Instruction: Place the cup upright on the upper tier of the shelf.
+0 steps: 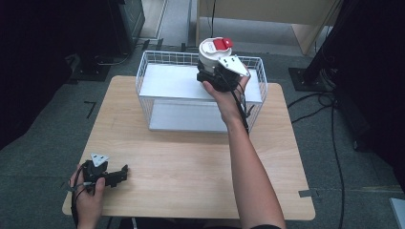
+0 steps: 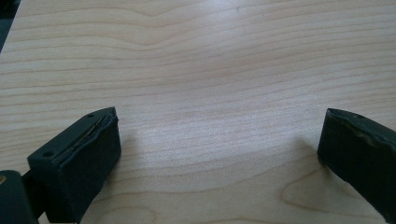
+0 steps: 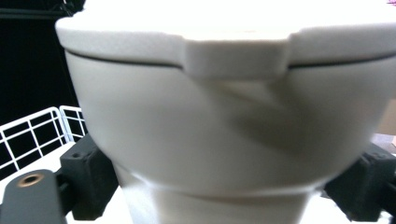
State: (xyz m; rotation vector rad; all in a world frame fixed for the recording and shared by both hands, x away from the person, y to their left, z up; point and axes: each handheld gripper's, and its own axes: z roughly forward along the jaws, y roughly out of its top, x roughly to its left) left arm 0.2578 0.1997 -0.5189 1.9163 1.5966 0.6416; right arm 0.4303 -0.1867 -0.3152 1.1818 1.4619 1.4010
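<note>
A white round container with a red flap on its lid stands over the upper shelf of a white wire rack at the back of the wooden table. My right gripper is shut on the container's lower body; in the right gripper view the container looms close, with a black jaw pressed against each side. My left gripper rests at the table's front left corner, open, pointing right. Between its wide-apart jaws lies nothing but bare wood.
The wire rack has a lower shelf and thin wire walls around the top. Dark stands and cables lie on the floor at the right. A wooden cabinet stands behind the table.
</note>
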